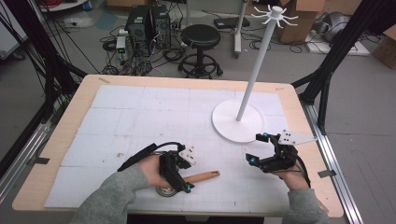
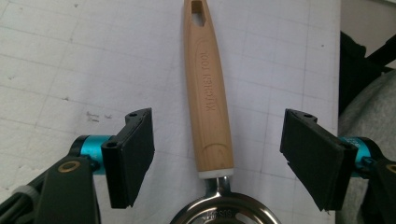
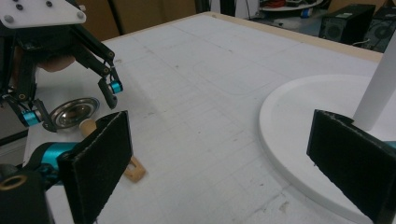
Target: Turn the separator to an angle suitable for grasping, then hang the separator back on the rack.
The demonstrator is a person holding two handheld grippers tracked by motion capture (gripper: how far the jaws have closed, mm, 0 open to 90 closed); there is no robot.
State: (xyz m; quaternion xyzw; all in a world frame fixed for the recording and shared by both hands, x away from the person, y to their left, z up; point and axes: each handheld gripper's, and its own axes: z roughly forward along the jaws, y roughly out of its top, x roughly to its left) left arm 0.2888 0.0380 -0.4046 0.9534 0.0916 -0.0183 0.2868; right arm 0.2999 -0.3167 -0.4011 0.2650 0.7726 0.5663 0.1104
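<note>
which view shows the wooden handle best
The left gripper view: the wooden handle runs up the middle between the open left gripper, its hanging hole and stamped lettering plain. The high view shows part of it poking out past the left gripper. The right gripper view shows bits behind a jaw.

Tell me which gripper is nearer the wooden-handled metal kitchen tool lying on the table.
Left. The left gripper is open right over the wooden-handled metal kitchen tool, its fingers on either side of the handle without touching. The right gripper hovers open, off beside the white stand base.
</note>
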